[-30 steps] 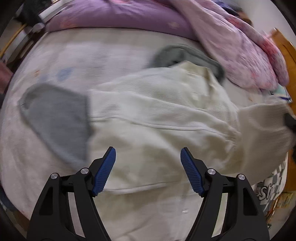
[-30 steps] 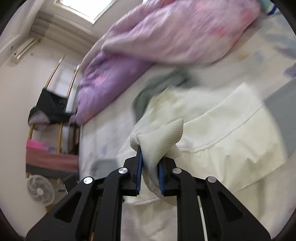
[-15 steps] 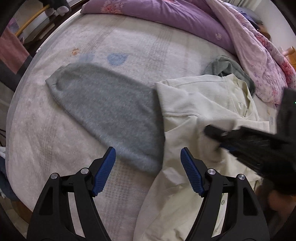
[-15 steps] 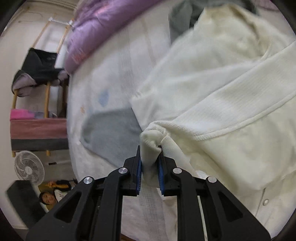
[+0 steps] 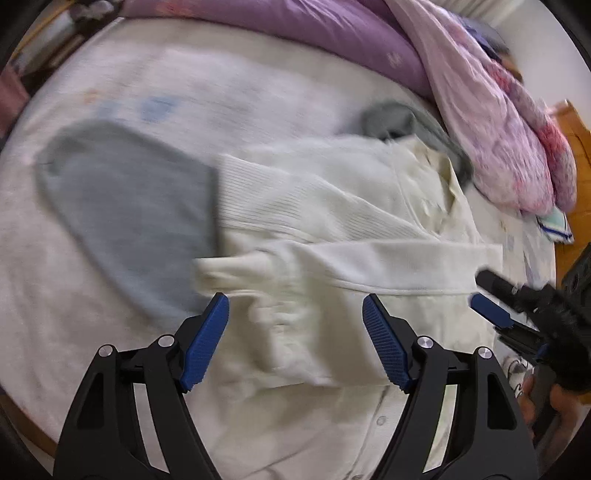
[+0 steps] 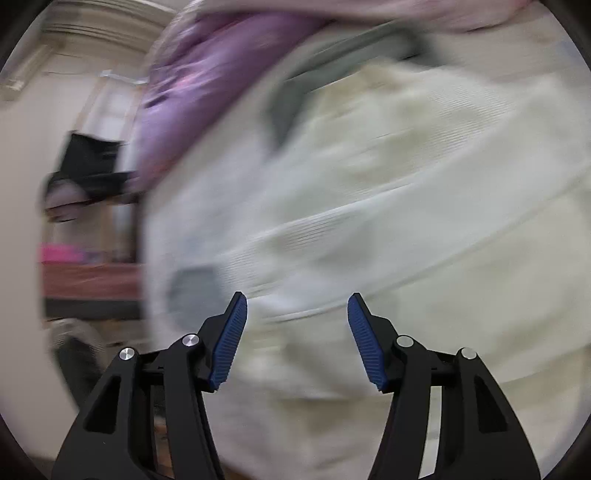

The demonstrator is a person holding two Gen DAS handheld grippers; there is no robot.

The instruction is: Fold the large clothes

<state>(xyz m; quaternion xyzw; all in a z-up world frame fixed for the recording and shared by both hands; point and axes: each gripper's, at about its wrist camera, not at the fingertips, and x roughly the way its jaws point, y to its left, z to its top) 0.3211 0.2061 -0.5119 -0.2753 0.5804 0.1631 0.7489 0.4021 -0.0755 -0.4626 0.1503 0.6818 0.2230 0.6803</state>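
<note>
A cream cardigan (image 5: 332,236) is being shown spread across the bed (image 5: 110,332), with its collar toward the purple quilt (image 5: 332,33) and pink quilt (image 5: 491,122) heaped at the far side. One sleeve (image 5: 369,262) is being seen laid across the body of the garment, its cuff end bunched near the middle of the left wrist view. A grey garment (image 5: 125,206) is lying flat on the bed just beside the cardigan, partly tucked under its edge, and another grey piece (image 5: 399,118) is showing behind the collar.

The left gripper (image 5: 295,339) is being held released above the cardigan, its blue pads wide apart and nothing between them. The right gripper (image 6: 295,339) is likewise being held released, jaws spread, with only blurred cream fabric (image 6: 406,221) beneath it. In the left wrist view the right gripper (image 5: 495,295) is being seen at the cardigan's right edge. The right wrist view is being smeared by motion, so finer detail cannot be told there.
</note>
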